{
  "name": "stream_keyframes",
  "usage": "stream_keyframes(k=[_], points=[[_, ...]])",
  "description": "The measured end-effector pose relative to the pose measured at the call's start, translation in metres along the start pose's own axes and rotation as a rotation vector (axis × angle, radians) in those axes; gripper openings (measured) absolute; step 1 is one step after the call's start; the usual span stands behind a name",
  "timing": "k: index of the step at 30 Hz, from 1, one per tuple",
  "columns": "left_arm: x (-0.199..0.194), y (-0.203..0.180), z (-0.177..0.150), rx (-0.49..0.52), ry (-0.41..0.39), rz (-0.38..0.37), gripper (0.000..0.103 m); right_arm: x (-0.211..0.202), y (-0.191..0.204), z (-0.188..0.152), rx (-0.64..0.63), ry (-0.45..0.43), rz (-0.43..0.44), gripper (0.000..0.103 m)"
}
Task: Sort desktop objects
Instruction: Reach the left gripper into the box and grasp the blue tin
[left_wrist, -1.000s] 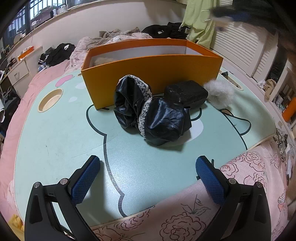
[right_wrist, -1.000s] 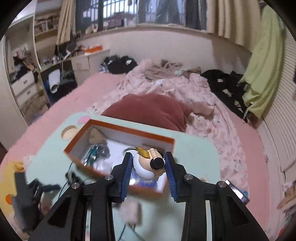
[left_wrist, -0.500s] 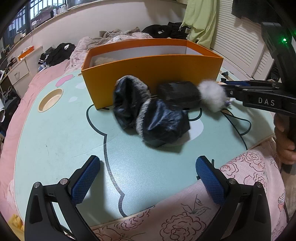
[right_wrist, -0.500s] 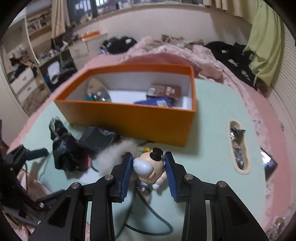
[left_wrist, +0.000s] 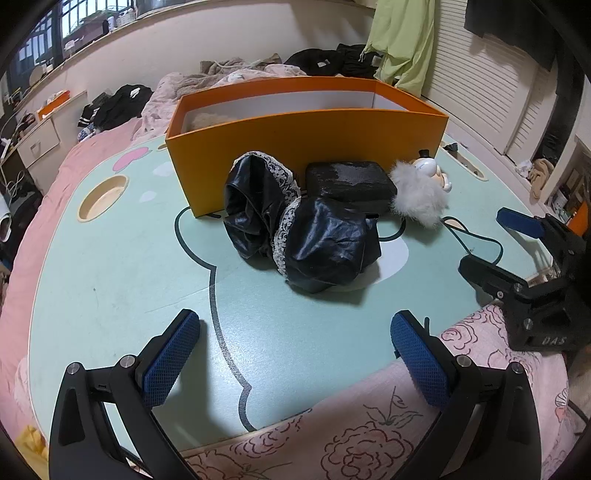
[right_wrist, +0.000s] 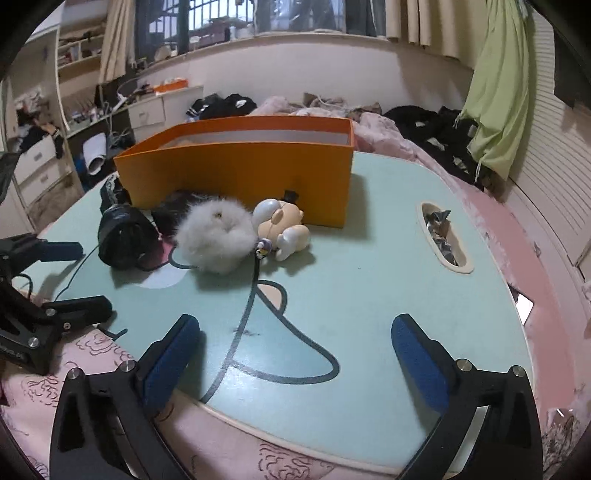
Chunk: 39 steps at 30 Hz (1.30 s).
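Right claw (right_wrist: 295, 354) at bottom of frame, jaws just opened wide, nothing between them, over mint worktop (right_wrist: 369, 295). Small doll figure (right_wrist: 282, 225) lies on its side at centre, touching white fur pompom (right_wrist: 214, 234) to its left. Orange box (right_wrist: 240, 170) just behind both. Black bundle (right_wrist: 123, 234) centre-left. Left claw (right_wrist: 59, 280) at left edge.
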<state>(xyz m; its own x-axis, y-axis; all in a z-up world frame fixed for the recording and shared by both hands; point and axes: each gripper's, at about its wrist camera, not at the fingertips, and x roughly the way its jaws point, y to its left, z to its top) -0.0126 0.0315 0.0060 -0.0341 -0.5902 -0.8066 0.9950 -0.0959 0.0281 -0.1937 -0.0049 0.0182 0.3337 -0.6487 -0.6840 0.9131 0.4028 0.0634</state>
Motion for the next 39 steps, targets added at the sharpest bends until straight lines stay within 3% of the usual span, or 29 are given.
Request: stream_keyframes(k=[10,13,16,19,23,27,29,32,39], points=[[-0.007,0.010,-0.004,-0.071,-0.039,-0.015,0.103,0.000,-0.002,-0.002,0.001,-0.006,0.000,0.103],[-0.032,0.018,0.000,-0.123,-0.137,-0.040,0.090,0.000,-0.001,-0.002,0.002,-0.006,0.000,0.103],[-0.066,0.018,0.024,-0.105,-0.235,-0.078,0.089,0.000,-0.001,-0.002,0.001,-0.006,-0.001,0.103],[-0.079,0.009,0.068,-0.075,-0.264,-0.073,0.075,0.000,-0.002,-0.002,0.001,-0.007,0.000,0.103],[-0.046,-0.019,0.138,-0.028,-0.129,-0.128,0.070,0.000,-0.001,-0.003,0.001,-0.007,0.000,0.103],[0.034,-0.045,0.185,-0.142,0.162,-0.214,0.070,0.001,-0.002,-0.003,0.001,-0.008,0.000,0.103],[0.073,-0.056,0.193,-0.182,0.268,-0.177,0.070,0.001,0.000,-0.002,0.003,-0.010,-0.001,0.103],[0.109,-0.069,0.201,-0.157,0.333,-0.071,0.073,0.000,-0.001,0.000,0.005,-0.014,0.000,0.103],[0.132,-0.068,0.210,-0.219,0.376,-0.143,0.082,0.003,-0.004,0.003,0.006,-0.015,0.001,0.103]])
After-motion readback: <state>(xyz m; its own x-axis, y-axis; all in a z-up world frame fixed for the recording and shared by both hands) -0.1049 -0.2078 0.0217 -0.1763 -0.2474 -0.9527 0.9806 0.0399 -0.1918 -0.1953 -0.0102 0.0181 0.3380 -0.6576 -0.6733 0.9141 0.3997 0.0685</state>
